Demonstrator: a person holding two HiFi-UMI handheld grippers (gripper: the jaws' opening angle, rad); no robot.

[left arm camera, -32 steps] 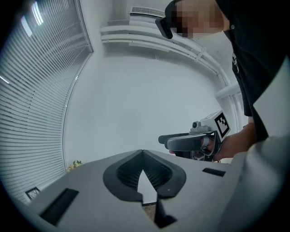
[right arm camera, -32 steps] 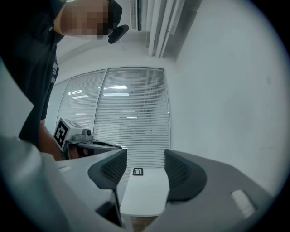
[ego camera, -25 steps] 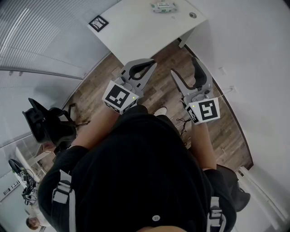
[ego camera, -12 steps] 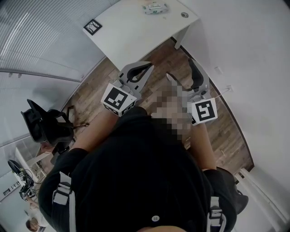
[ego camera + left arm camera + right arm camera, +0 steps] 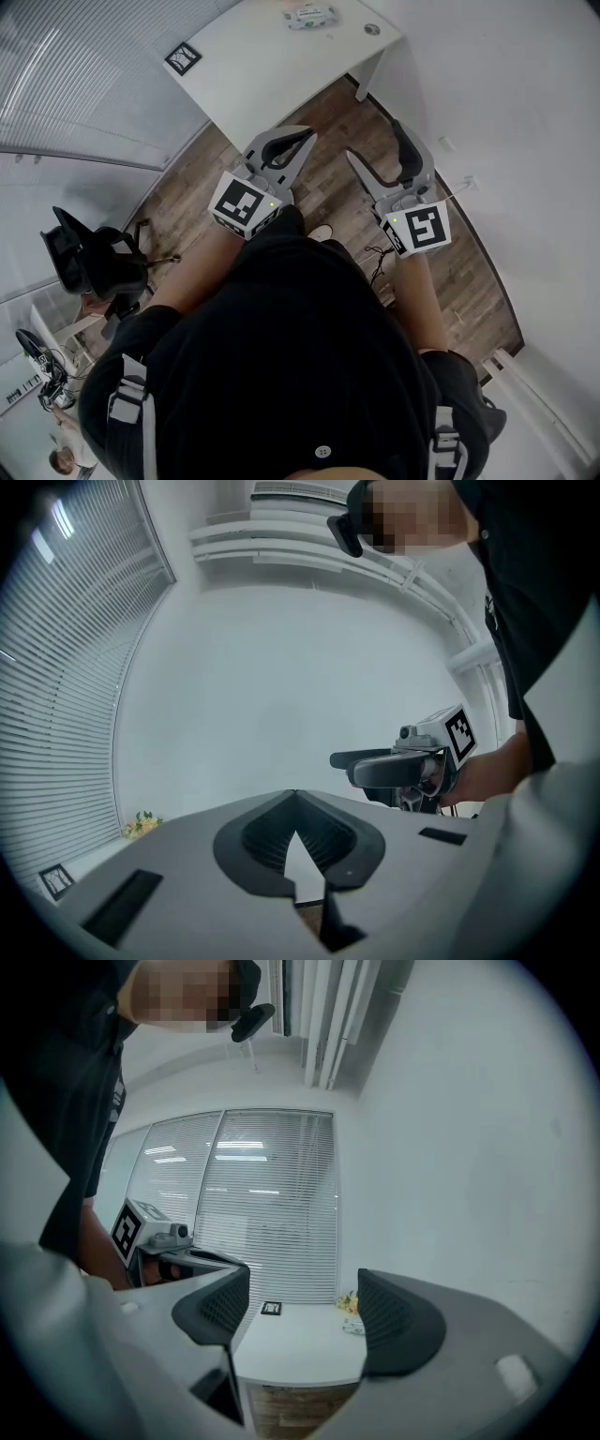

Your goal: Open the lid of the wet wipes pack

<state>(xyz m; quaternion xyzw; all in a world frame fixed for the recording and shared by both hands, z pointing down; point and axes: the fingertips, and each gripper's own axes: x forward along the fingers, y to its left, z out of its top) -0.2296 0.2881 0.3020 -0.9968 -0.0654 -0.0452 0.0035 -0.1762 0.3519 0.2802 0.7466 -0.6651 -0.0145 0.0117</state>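
The left gripper (image 5: 306, 139) is pressed together, empty. The right gripper (image 5: 378, 143) has just been opening and stands spread, with nothing between its jaws. The wet wipes pack (image 5: 309, 16) lies on the table (image 5: 253, 70).

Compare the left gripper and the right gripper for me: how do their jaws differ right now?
The left gripper's jaws meet at the tips, shut; the right gripper's stand wide apart, having just been opening. Through the right gripper's gap the white table shows; the left gripper leaves only a slit. Shared: both are empty, held level, and short of the table with the wet wipes pack.
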